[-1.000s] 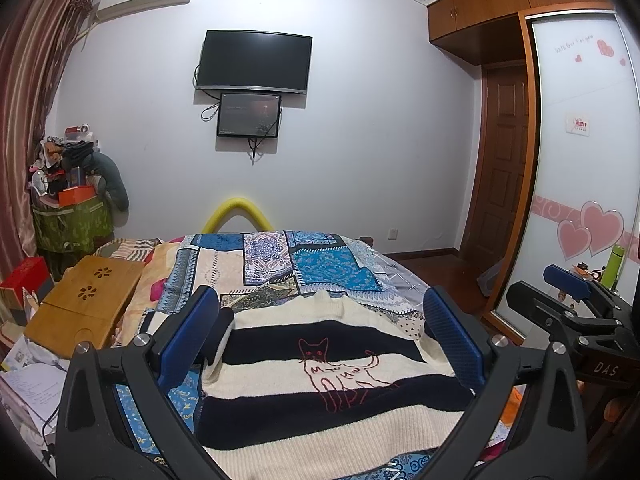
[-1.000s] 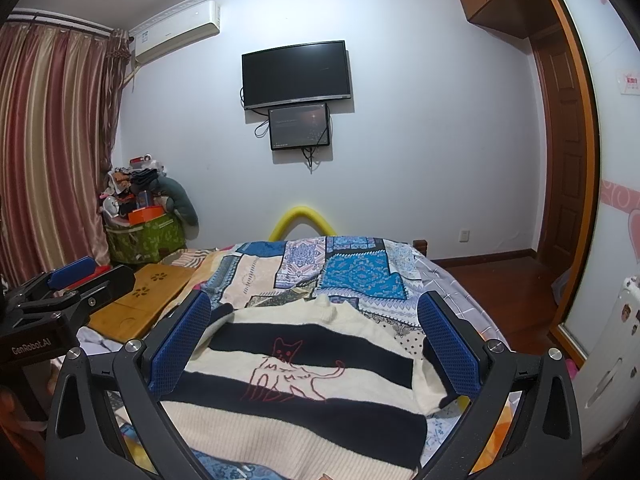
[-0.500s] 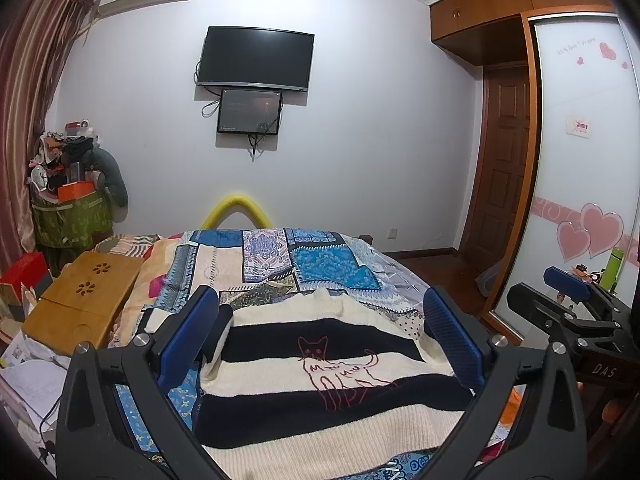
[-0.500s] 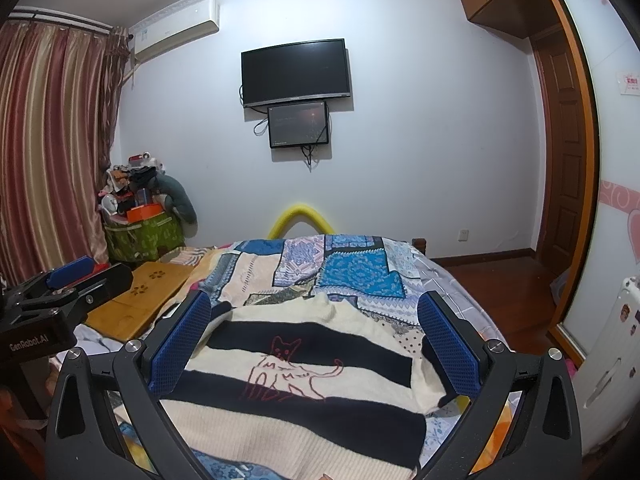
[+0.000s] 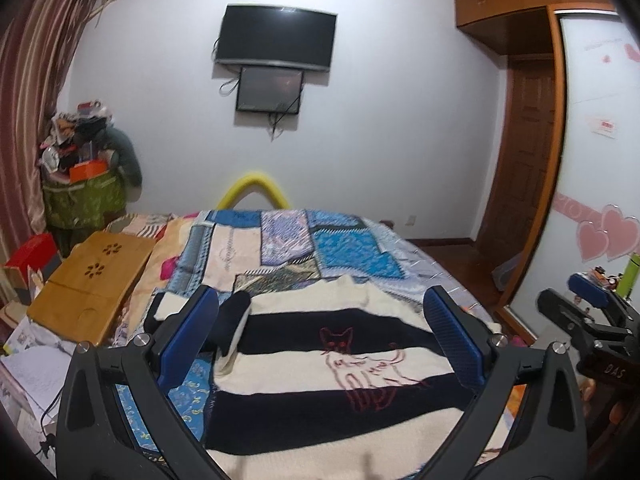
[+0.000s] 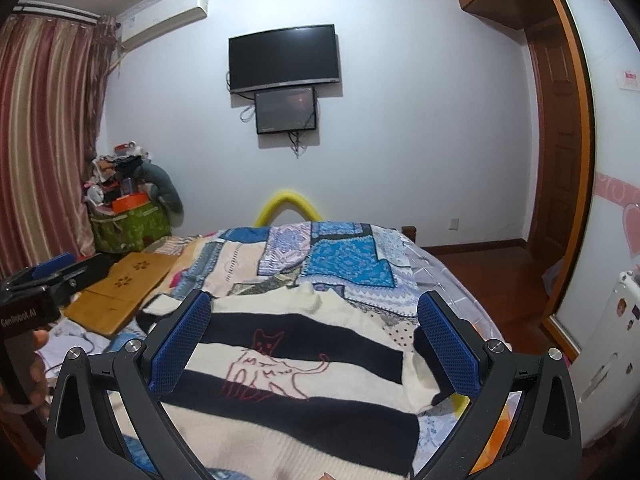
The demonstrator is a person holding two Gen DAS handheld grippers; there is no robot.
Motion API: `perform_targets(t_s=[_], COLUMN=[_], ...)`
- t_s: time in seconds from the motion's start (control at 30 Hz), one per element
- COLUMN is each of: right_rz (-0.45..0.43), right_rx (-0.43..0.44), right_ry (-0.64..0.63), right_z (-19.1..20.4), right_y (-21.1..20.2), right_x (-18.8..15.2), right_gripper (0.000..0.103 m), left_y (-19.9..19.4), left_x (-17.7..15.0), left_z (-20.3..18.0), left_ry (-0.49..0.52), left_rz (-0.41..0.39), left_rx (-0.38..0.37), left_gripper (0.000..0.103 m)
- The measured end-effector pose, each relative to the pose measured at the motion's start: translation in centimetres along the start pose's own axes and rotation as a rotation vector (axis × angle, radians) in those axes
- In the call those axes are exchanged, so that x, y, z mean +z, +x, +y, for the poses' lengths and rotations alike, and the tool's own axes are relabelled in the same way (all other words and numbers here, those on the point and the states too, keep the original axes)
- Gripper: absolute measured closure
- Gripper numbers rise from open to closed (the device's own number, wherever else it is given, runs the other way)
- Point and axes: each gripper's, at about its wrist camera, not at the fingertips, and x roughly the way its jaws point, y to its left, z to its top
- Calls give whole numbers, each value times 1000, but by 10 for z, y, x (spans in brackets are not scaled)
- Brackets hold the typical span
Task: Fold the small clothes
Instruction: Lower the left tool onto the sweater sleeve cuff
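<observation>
Sweater: the striped sweater [image 5: 320, 368] lay spread flat, front up, on the patchwork quilt [image 5: 344, 248], hem toward the cameras, its red cat outline [image 5: 360, 364] showing.
Sleeves: the left sleeve [image 5: 232, 320] looked tucked in beside the body; the right sleeve [image 6: 420, 368] lay bunched at the other edge.
Left gripper [image 5: 320, 340]: jaws stood wide apart, holding nothing, above the sweater.
Right gripper [image 6: 316, 344]: likewise spread wide and empty (no cloth between the pads).
Step in hand: probably choosing where to pinch for the first fold.
How to do it well: each gripper should take a side edge or corner cleanly, both layers together, and lift evenly so the knit does not skew.
</observation>
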Motion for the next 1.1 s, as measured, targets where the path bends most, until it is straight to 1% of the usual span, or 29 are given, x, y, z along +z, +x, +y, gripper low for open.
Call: perform_targets(t_s=[0.1, 0.23, 0.37, 0.5, 0.6, 0.73, 0.83, 1.1], right_rz=[22, 40, 52, 76, 101, 138, 169, 314], right_rx=[-15, -27, -41, -46, -35, -27, -13, 69], right_ry=[-1, -10, -21, -29, -42, -70, -82, -119], right_z=[-5, -10, -14, -19, -22, -23, -24, -23], right_y=[14, 31, 47, 63, 75, 93, 107, 148], right_x=[1, 5, 10, 11, 10, 10, 8, -5], right_gripper=[0, 0, 0, 0, 0, 0, 0, 0], left_y=[18, 46, 69, 94, 111, 134, 148, 199], left_x=[1, 3, 3, 1, -3, -8, -14, -40], left_z=[16, 44, 69, 90, 110, 133, 144, 187], left_ry=[-18, -45, -65, -30, -40, -58, -58, -76], left_rz=[34, 85, 130, 172, 196, 261, 306, 427], left_rx=[19, 88, 112, 208, 242, 254, 242, 271], left_gripper=[0, 0, 0, 0, 0, 0, 0, 0])
